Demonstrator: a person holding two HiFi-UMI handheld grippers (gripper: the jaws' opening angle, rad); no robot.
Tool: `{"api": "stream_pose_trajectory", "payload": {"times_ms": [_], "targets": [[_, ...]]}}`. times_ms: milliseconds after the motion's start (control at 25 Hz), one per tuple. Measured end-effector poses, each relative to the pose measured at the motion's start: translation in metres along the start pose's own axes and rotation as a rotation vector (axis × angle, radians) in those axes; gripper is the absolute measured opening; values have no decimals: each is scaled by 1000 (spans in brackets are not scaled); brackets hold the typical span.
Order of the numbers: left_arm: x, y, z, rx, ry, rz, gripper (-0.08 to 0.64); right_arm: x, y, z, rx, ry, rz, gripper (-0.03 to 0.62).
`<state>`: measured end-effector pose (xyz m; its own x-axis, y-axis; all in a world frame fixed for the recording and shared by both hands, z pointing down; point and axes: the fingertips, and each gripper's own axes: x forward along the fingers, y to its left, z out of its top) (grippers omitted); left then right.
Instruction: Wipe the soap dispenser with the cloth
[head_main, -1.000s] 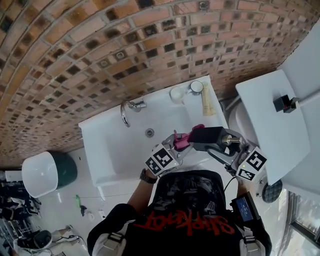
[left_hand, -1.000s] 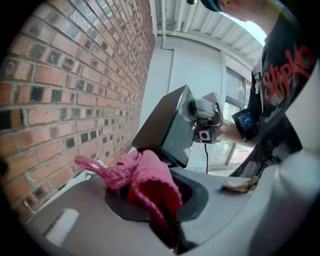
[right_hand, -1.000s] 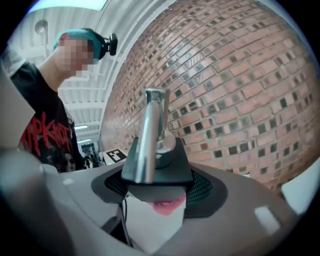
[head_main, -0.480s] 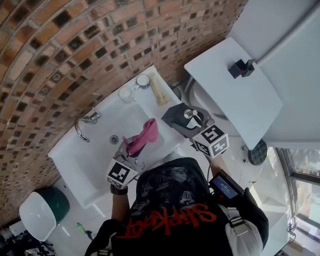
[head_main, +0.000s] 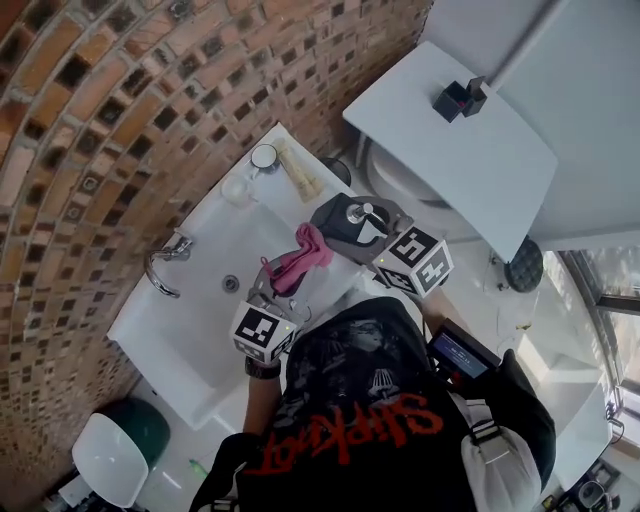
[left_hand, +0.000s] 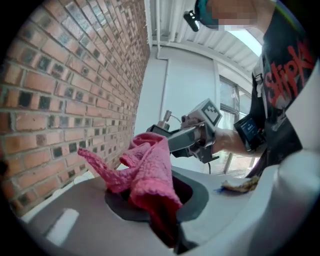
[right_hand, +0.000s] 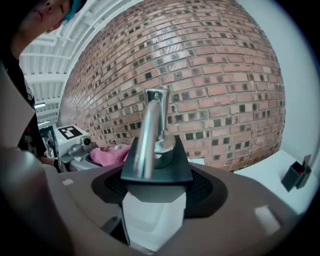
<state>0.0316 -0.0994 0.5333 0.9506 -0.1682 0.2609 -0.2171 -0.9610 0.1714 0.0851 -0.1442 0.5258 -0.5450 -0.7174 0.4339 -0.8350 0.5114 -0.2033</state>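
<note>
Head view: we are moving the cloth (head_main: 303, 255), clamped in the left gripper (head_main: 280, 285), nearer the soap dispenser (head_main: 356, 213) than a moment ago. The right gripper (head_main: 365, 235) is clamping that dispenser at the sink's (head_main: 185, 320) right edge; we judge wiping comes next.

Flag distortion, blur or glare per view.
Head view: sharp, brick wall bows at the edges. Left gripper view: fisheye, dark corners, cloth sharp, window behind washed out. Right gripper view: fisheye bulges the wall; soap dispenser crisp, metal pump glinting.

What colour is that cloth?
Pink. The cloth shows best in the left gripper view.
</note>
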Motion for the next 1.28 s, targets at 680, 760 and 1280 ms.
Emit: {"api": "stream_pose_trajectory", "payload": {"times_ms": [680,760,1280], "targets": [[-34,38,25,-52,-132,122,57,-9,17,-10,-324,119,-23,310],[-25,25,38,-13,-150,70,57,-7,23,-17,-365,149,1,310],[-39,72,-20,-113,-32,275,57,10,47,4,-553,89,109,310]]}}
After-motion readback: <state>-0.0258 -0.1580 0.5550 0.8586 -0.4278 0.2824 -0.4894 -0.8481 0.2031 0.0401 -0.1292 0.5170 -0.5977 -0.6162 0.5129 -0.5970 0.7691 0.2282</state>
